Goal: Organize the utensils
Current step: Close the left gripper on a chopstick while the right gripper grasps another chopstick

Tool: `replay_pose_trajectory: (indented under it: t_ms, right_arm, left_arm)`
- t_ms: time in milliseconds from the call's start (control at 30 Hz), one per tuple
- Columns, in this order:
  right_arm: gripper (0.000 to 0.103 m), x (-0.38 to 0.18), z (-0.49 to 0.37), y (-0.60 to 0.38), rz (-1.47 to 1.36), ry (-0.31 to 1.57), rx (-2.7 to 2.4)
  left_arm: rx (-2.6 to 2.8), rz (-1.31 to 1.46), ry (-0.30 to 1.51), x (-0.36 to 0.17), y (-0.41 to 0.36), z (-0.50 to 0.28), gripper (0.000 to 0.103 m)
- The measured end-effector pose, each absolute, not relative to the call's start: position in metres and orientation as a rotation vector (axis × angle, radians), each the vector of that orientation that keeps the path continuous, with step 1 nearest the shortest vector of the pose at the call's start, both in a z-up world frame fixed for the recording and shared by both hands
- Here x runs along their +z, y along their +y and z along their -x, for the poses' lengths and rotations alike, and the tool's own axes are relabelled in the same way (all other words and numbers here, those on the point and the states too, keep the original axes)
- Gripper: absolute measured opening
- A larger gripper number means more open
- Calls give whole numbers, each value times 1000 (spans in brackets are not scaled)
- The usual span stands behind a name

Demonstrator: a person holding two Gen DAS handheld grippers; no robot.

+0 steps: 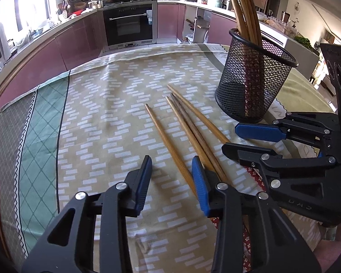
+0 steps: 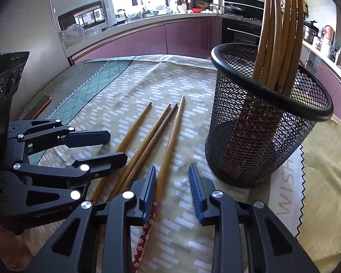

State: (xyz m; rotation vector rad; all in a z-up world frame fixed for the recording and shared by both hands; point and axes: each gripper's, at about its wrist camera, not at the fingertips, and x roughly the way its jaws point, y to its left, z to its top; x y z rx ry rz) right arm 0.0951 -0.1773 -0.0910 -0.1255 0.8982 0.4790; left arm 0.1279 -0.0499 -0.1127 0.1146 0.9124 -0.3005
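Several wooden chopsticks lie loose on the patterned cloth, tips pointing away; they also show in the right wrist view, their handle ends red with flowers. A black mesh holder stands to their right with several chopsticks upright in it; it also shows in the right wrist view. My left gripper is open, low over the cloth, with the leftmost chopstick running between its jaws. My right gripper is open and empty, the rightmost chopstick along its left finger. Each gripper shows in the other's view: right, left.
The table is covered with a beige patterned cloth with a green and grey border at the left. Behind the table runs a kitchen counter with purple cabinets and an oven.
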Motion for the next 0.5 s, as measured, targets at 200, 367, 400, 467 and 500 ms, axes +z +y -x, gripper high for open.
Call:
replay_pose_trajectory:
  t_ms: [200, 367, 400, 467, 500]
  right_arm:
    - [8, -92, -98, -183, 78, 909, 493]
    - [6, -93, -98, -189, 42, 912, 498]
    - [6, -93, -98, -191, 30, 913, 503]
    - [6, -92, -96, -194, 9, 912, 511]
    - [5, -92, -95, -196, 2, 909, 514]
  left_arm:
    - [-292, -86, 911, -112, -46, -128, 16]
    - [-286, -60, 912, -111, -43, -126, 9]
    - [-285, -56, 913, -111, -42, -126, 9]
    - [-282, -49, 913, -112, -40, -124, 8]
    - [-281, -46, 913, -111, -40, -123, 8]
